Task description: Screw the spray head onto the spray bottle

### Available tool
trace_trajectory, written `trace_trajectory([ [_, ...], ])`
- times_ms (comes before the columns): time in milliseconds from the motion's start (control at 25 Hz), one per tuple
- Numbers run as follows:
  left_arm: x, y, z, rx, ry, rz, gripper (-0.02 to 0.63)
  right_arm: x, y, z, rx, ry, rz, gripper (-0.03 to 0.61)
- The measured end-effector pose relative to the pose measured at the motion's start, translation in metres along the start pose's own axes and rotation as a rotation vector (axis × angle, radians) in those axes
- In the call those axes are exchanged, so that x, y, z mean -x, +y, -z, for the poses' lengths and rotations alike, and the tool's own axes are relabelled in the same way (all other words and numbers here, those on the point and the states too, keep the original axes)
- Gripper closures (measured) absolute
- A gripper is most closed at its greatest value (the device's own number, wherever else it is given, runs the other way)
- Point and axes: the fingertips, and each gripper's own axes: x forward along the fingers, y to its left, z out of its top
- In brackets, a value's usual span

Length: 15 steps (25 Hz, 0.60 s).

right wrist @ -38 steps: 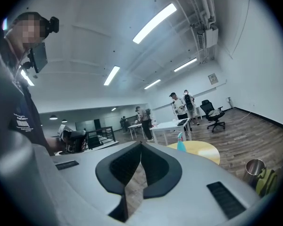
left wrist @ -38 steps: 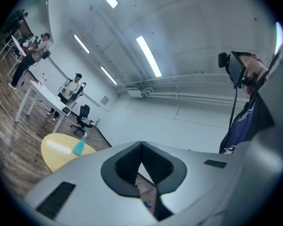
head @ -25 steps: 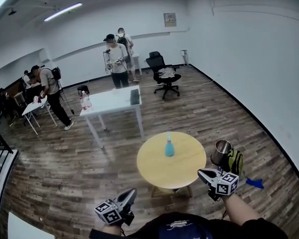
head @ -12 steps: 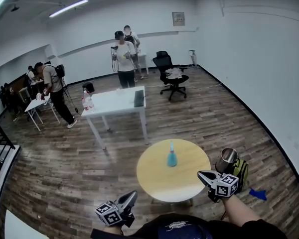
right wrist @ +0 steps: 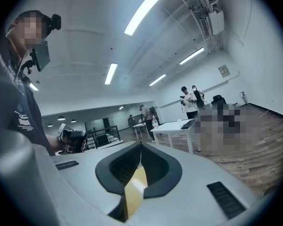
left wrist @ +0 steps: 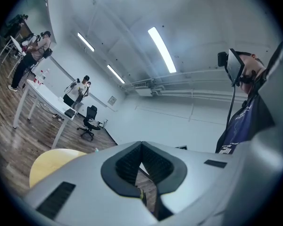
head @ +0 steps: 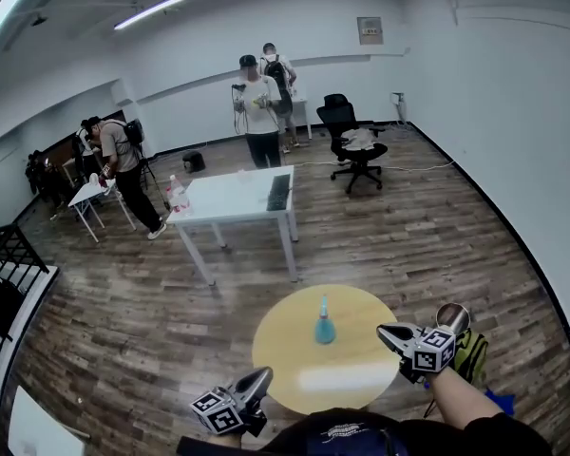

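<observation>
Seen from the head view, a small teal spray bottle (head: 324, 325) stands upright near the middle of a round yellow table (head: 294, 354) at lower centre of the frame. The left gripper (head: 262, 375) is at the bottom edge and the right gripper (head: 382, 332) at lower right, both apart from the bottle, each with jaws pressed together on nothing. The bottle is too small to tell how its spray head sits, so a good approach probably means spreading the jaws first, then steadying the bottle's body with one gripper while the other takes the head squarely.
</observation>
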Motion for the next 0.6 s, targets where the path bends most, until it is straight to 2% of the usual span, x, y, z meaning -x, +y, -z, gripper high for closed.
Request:
trace_trajectory([
  [200, -0.036, 0.019, 0.013, 0.02, 0.022, -0.03, 0.592, -0.009, -0.048, 0.009, -0.032, 0.019, -0.014, 0.558],
  [360, -0.052, 0.049, 0.008, 0.028, 0.032, -0.029, 0.591, -0.027, -0.07, 0.015, -0.042, 0.031, -0.005, 0.552],
  [600, -0.059, 0.125, -0.02, 0.033, 0.06, 0.05, 0.592, -0.091, -0.086, 0.01, -0.035, 0.044, 0.061, 0.524],
])
